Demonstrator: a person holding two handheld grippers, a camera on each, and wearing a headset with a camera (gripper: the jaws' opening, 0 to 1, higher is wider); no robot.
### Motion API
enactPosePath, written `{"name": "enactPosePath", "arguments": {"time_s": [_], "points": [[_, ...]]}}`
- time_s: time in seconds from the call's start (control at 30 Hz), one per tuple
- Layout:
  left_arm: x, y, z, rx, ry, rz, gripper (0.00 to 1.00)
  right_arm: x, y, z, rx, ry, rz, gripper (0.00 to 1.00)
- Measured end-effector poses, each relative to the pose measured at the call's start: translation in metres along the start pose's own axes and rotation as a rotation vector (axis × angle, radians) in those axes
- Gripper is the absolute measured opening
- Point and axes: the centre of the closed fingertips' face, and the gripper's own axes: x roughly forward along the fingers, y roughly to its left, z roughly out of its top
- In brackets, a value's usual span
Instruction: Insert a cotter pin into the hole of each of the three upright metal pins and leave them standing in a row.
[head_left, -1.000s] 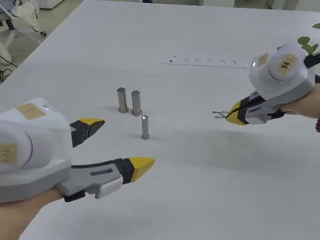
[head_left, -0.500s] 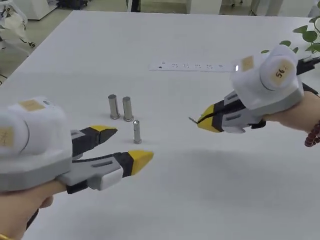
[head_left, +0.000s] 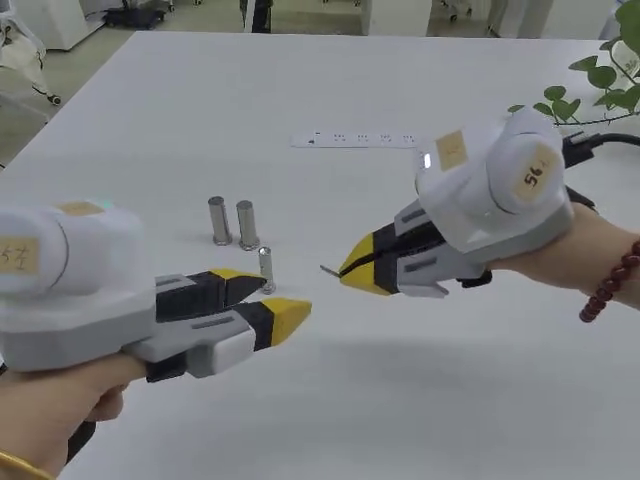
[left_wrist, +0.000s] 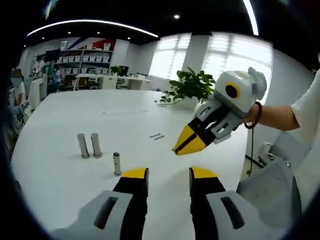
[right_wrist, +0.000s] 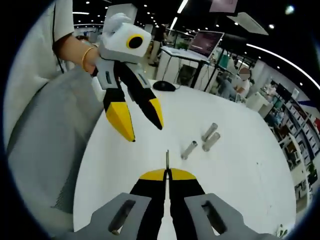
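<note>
Three upright metal pins stand on the white table: two side by side (head_left: 220, 220) (head_left: 247, 224) and a third (head_left: 266, 268) in front of them. My right gripper (head_left: 352, 270) is shut on a thin cotter pin (head_left: 330, 270), which pokes out toward the front pin from a short way to its right. In the right gripper view the cotter pin (right_wrist: 167, 159) points at the nearest pin (right_wrist: 189, 149). My left gripper (head_left: 268, 298) is open, its jaws just in front of the front pin (left_wrist: 117, 163), holding nothing.
A white power strip (head_left: 360, 140) lies farther back on the table. A green plant (head_left: 590, 90) stands at the right edge. Two loose cotter pins (left_wrist: 157, 135) lie on the table beyond the right gripper (left_wrist: 190, 145).
My right gripper has carried the cotter pin leftward, closer to the front pin. The left gripper has come nearer that pin. The head camera has shifted too.
</note>
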Motion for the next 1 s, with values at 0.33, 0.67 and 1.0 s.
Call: {"name": "enactPosePath", "arguments": {"time_s": [0.33,0.67,1.0], "points": [[0.003,-0.010,0.000,-0.108,-0.014,-0.047,0.18,0.004,0.011,0.014,-0.048,-0.029,0.020,0.02],[0.005,-0.013,-0.002,-0.173,-0.019,-0.057,0.10,0.006,0.022,0.022,-0.058,-0.048,0.036,0.02],[0.004,-0.013,-0.002,-0.217,-0.029,-0.061,0.03,0.008,0.028,0.027,-0.078,-0.054,0.045,0.02]]}}
